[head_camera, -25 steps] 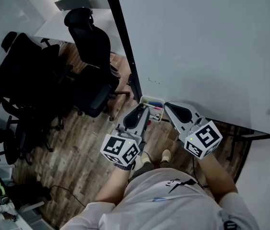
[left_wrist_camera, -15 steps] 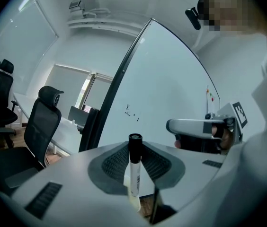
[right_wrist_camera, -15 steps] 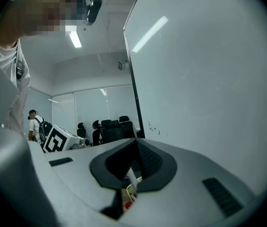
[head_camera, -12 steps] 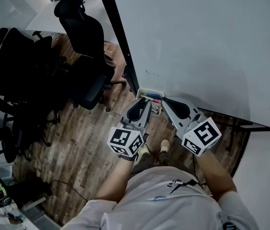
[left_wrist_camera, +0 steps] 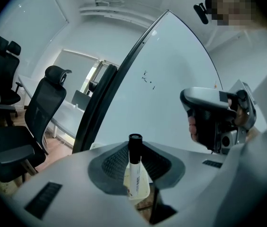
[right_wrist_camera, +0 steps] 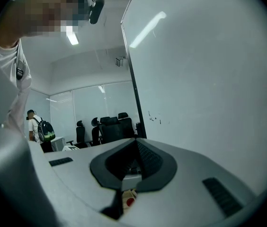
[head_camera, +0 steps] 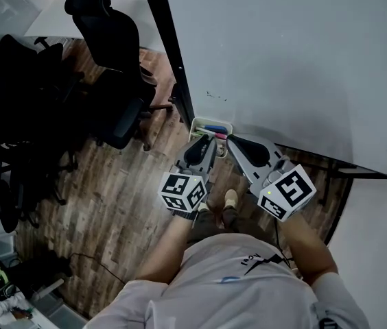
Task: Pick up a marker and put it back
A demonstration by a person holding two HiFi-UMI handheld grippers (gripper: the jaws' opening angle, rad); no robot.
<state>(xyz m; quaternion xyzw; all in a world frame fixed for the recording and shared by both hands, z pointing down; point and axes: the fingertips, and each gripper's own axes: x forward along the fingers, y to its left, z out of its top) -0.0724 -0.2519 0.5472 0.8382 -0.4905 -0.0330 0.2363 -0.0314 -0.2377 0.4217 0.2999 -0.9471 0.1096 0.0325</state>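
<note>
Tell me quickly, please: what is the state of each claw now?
Left claw: closed on a marker with a black cap.
Right claw: closed, with nothing held in it.

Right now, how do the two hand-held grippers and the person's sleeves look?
Both the left gripper and the right gripper have light grey, tapering shells with dark ribbed pads. Each carries a white cube with black square markers. The person wears a light short-sleeved shirt.
</note>
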